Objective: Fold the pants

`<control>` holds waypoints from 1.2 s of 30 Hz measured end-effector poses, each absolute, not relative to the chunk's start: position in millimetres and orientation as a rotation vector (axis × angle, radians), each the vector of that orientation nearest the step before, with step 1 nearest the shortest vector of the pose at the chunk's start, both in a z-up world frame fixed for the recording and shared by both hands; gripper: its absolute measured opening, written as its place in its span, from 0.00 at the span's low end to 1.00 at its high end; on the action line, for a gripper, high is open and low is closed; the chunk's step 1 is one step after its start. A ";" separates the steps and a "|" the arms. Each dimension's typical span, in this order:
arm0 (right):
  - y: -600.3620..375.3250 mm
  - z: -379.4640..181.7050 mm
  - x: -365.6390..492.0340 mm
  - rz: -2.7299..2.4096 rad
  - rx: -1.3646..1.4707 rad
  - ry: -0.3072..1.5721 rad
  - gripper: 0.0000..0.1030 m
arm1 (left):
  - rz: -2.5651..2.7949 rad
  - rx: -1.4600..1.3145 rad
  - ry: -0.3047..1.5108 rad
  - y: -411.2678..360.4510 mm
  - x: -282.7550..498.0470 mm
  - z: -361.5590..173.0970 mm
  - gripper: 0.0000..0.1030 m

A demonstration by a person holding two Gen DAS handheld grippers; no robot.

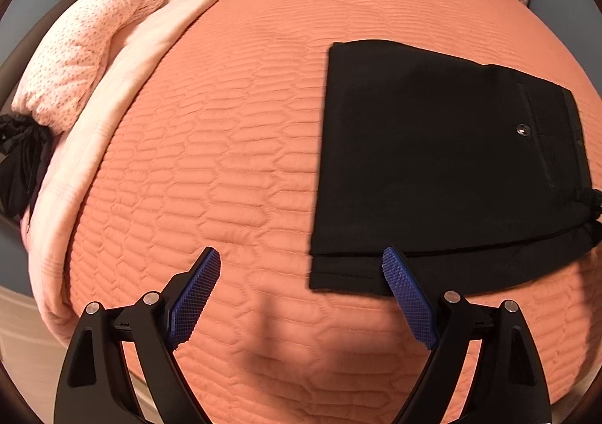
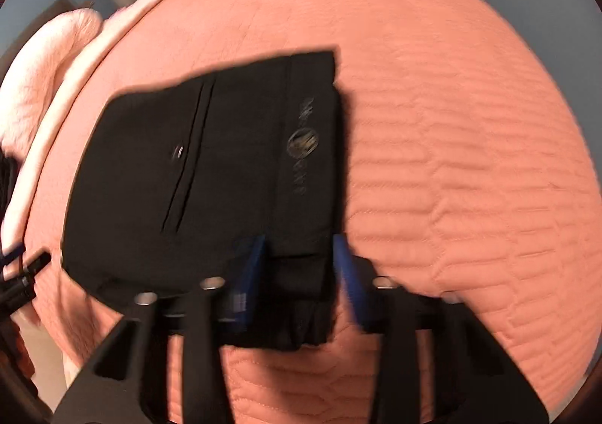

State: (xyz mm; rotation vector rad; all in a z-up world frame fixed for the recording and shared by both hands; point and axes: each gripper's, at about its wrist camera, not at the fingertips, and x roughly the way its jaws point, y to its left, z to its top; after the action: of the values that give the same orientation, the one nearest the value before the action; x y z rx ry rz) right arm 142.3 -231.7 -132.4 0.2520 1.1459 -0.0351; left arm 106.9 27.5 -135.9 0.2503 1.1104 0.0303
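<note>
Blue ribbed pads line the jaws of the right gripper [image 2: 301, 254], and between them sits the near waistband end of the black pants [image 2: 210, 168]; the picture is smeared, so I cannot tell whether the pads press on the cloth or only straddle it. The left gripper [image 1: 301, 266] stands wide apart with nothing between its pads [image 1: 406, 284], its right pad over the near left corner of the folded bundle and the rest of it above bare orange quilted bedspread [image 1: 225, 160]. The pants lie folded into a compact rectangle on the bed, layers stacked and stepped at the near edge, a pocket button [image 1: 522, 129] and waistband toward the right in the left wrist view. From the left jaws the bundle lies ahead and to the right; from the right jaws it runs straight ahead and leftward. In my judgement the right hand is the nearer and better placed, so any last tuck or lift hinges on it. A pink pillow [image 1: 86, 59] and pale blanket [image 1: 124, 93] sit well apart at the bed's far left
</note>
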 end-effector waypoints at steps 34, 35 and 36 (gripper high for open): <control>-261.1 -94.2 121.3 -0.073 0.353 1.056 0.88 | -0.157 -0.129 1.251 73.1 193.8 -171.6 0.84; -252.1 -91.0 124.2 -0.053 0.359 1.041 0.88 | -0.157 -0.128 1.217 71.2 193.4 -164.6 0.84; -239.7 -86.8 130.3 -0.008 0.352 1.031 0.83 | -0.155 -0.123 1.190 67.9 194.0 -158.2 0.84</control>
State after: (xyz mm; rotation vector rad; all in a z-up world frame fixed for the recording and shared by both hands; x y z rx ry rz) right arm 130.3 -239.7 -86.8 0.3523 1.0312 -0.0085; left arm 194.0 67.9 -158.2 -0.1233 1.1903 -0.1549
